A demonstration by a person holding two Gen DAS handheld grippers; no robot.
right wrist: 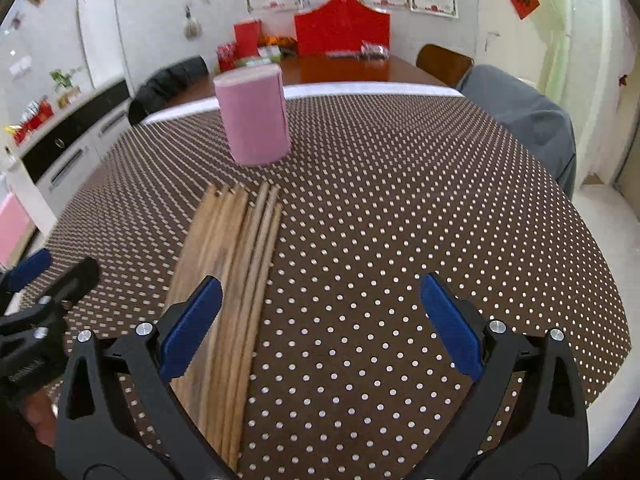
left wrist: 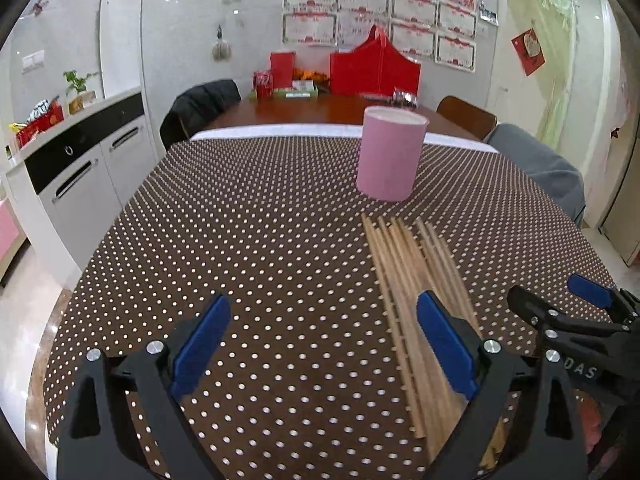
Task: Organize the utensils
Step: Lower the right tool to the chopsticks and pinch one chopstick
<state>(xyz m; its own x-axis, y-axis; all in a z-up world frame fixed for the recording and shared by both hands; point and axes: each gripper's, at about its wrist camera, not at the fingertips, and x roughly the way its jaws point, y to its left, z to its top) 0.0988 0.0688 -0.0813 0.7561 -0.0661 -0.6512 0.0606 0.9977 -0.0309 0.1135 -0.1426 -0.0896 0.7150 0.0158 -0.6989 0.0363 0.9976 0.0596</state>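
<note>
Several wooden chopsticks [left wrist: 412, 276] lie side by side on the dotted brown tablecloth [left wrist: 260, 240], tips toward a pink cylindrical holder [left wrist: 390, 154] standing upright behind them. My left gripper [left wrist: 324, 316] is open and empty, with the chopsticks under its right finger. In the right wrist view the chopsticks [right wrist: 240, 264] run under the left finger of my right gripper [right wrist: 320, 300], which is open and empty. The pink holder [right wrist: 254, 116] stands beyond them. The right gripper [left wrist: 556, 296] shows at the right edge of the left wrist view, and the left gripper [right wrist: 60, 268] at the left edge of the right wrist view.
A white cabinet [left wrist: 88, 176] stands left of the table. Chairs [left wrist: 204, 104] sit at the far sides, one under a grey cover [left wrist: 536, 160]. Red boxes and a red bag [left wrist: 374, 64] sit on the bare wooden far end of the table.
</note>
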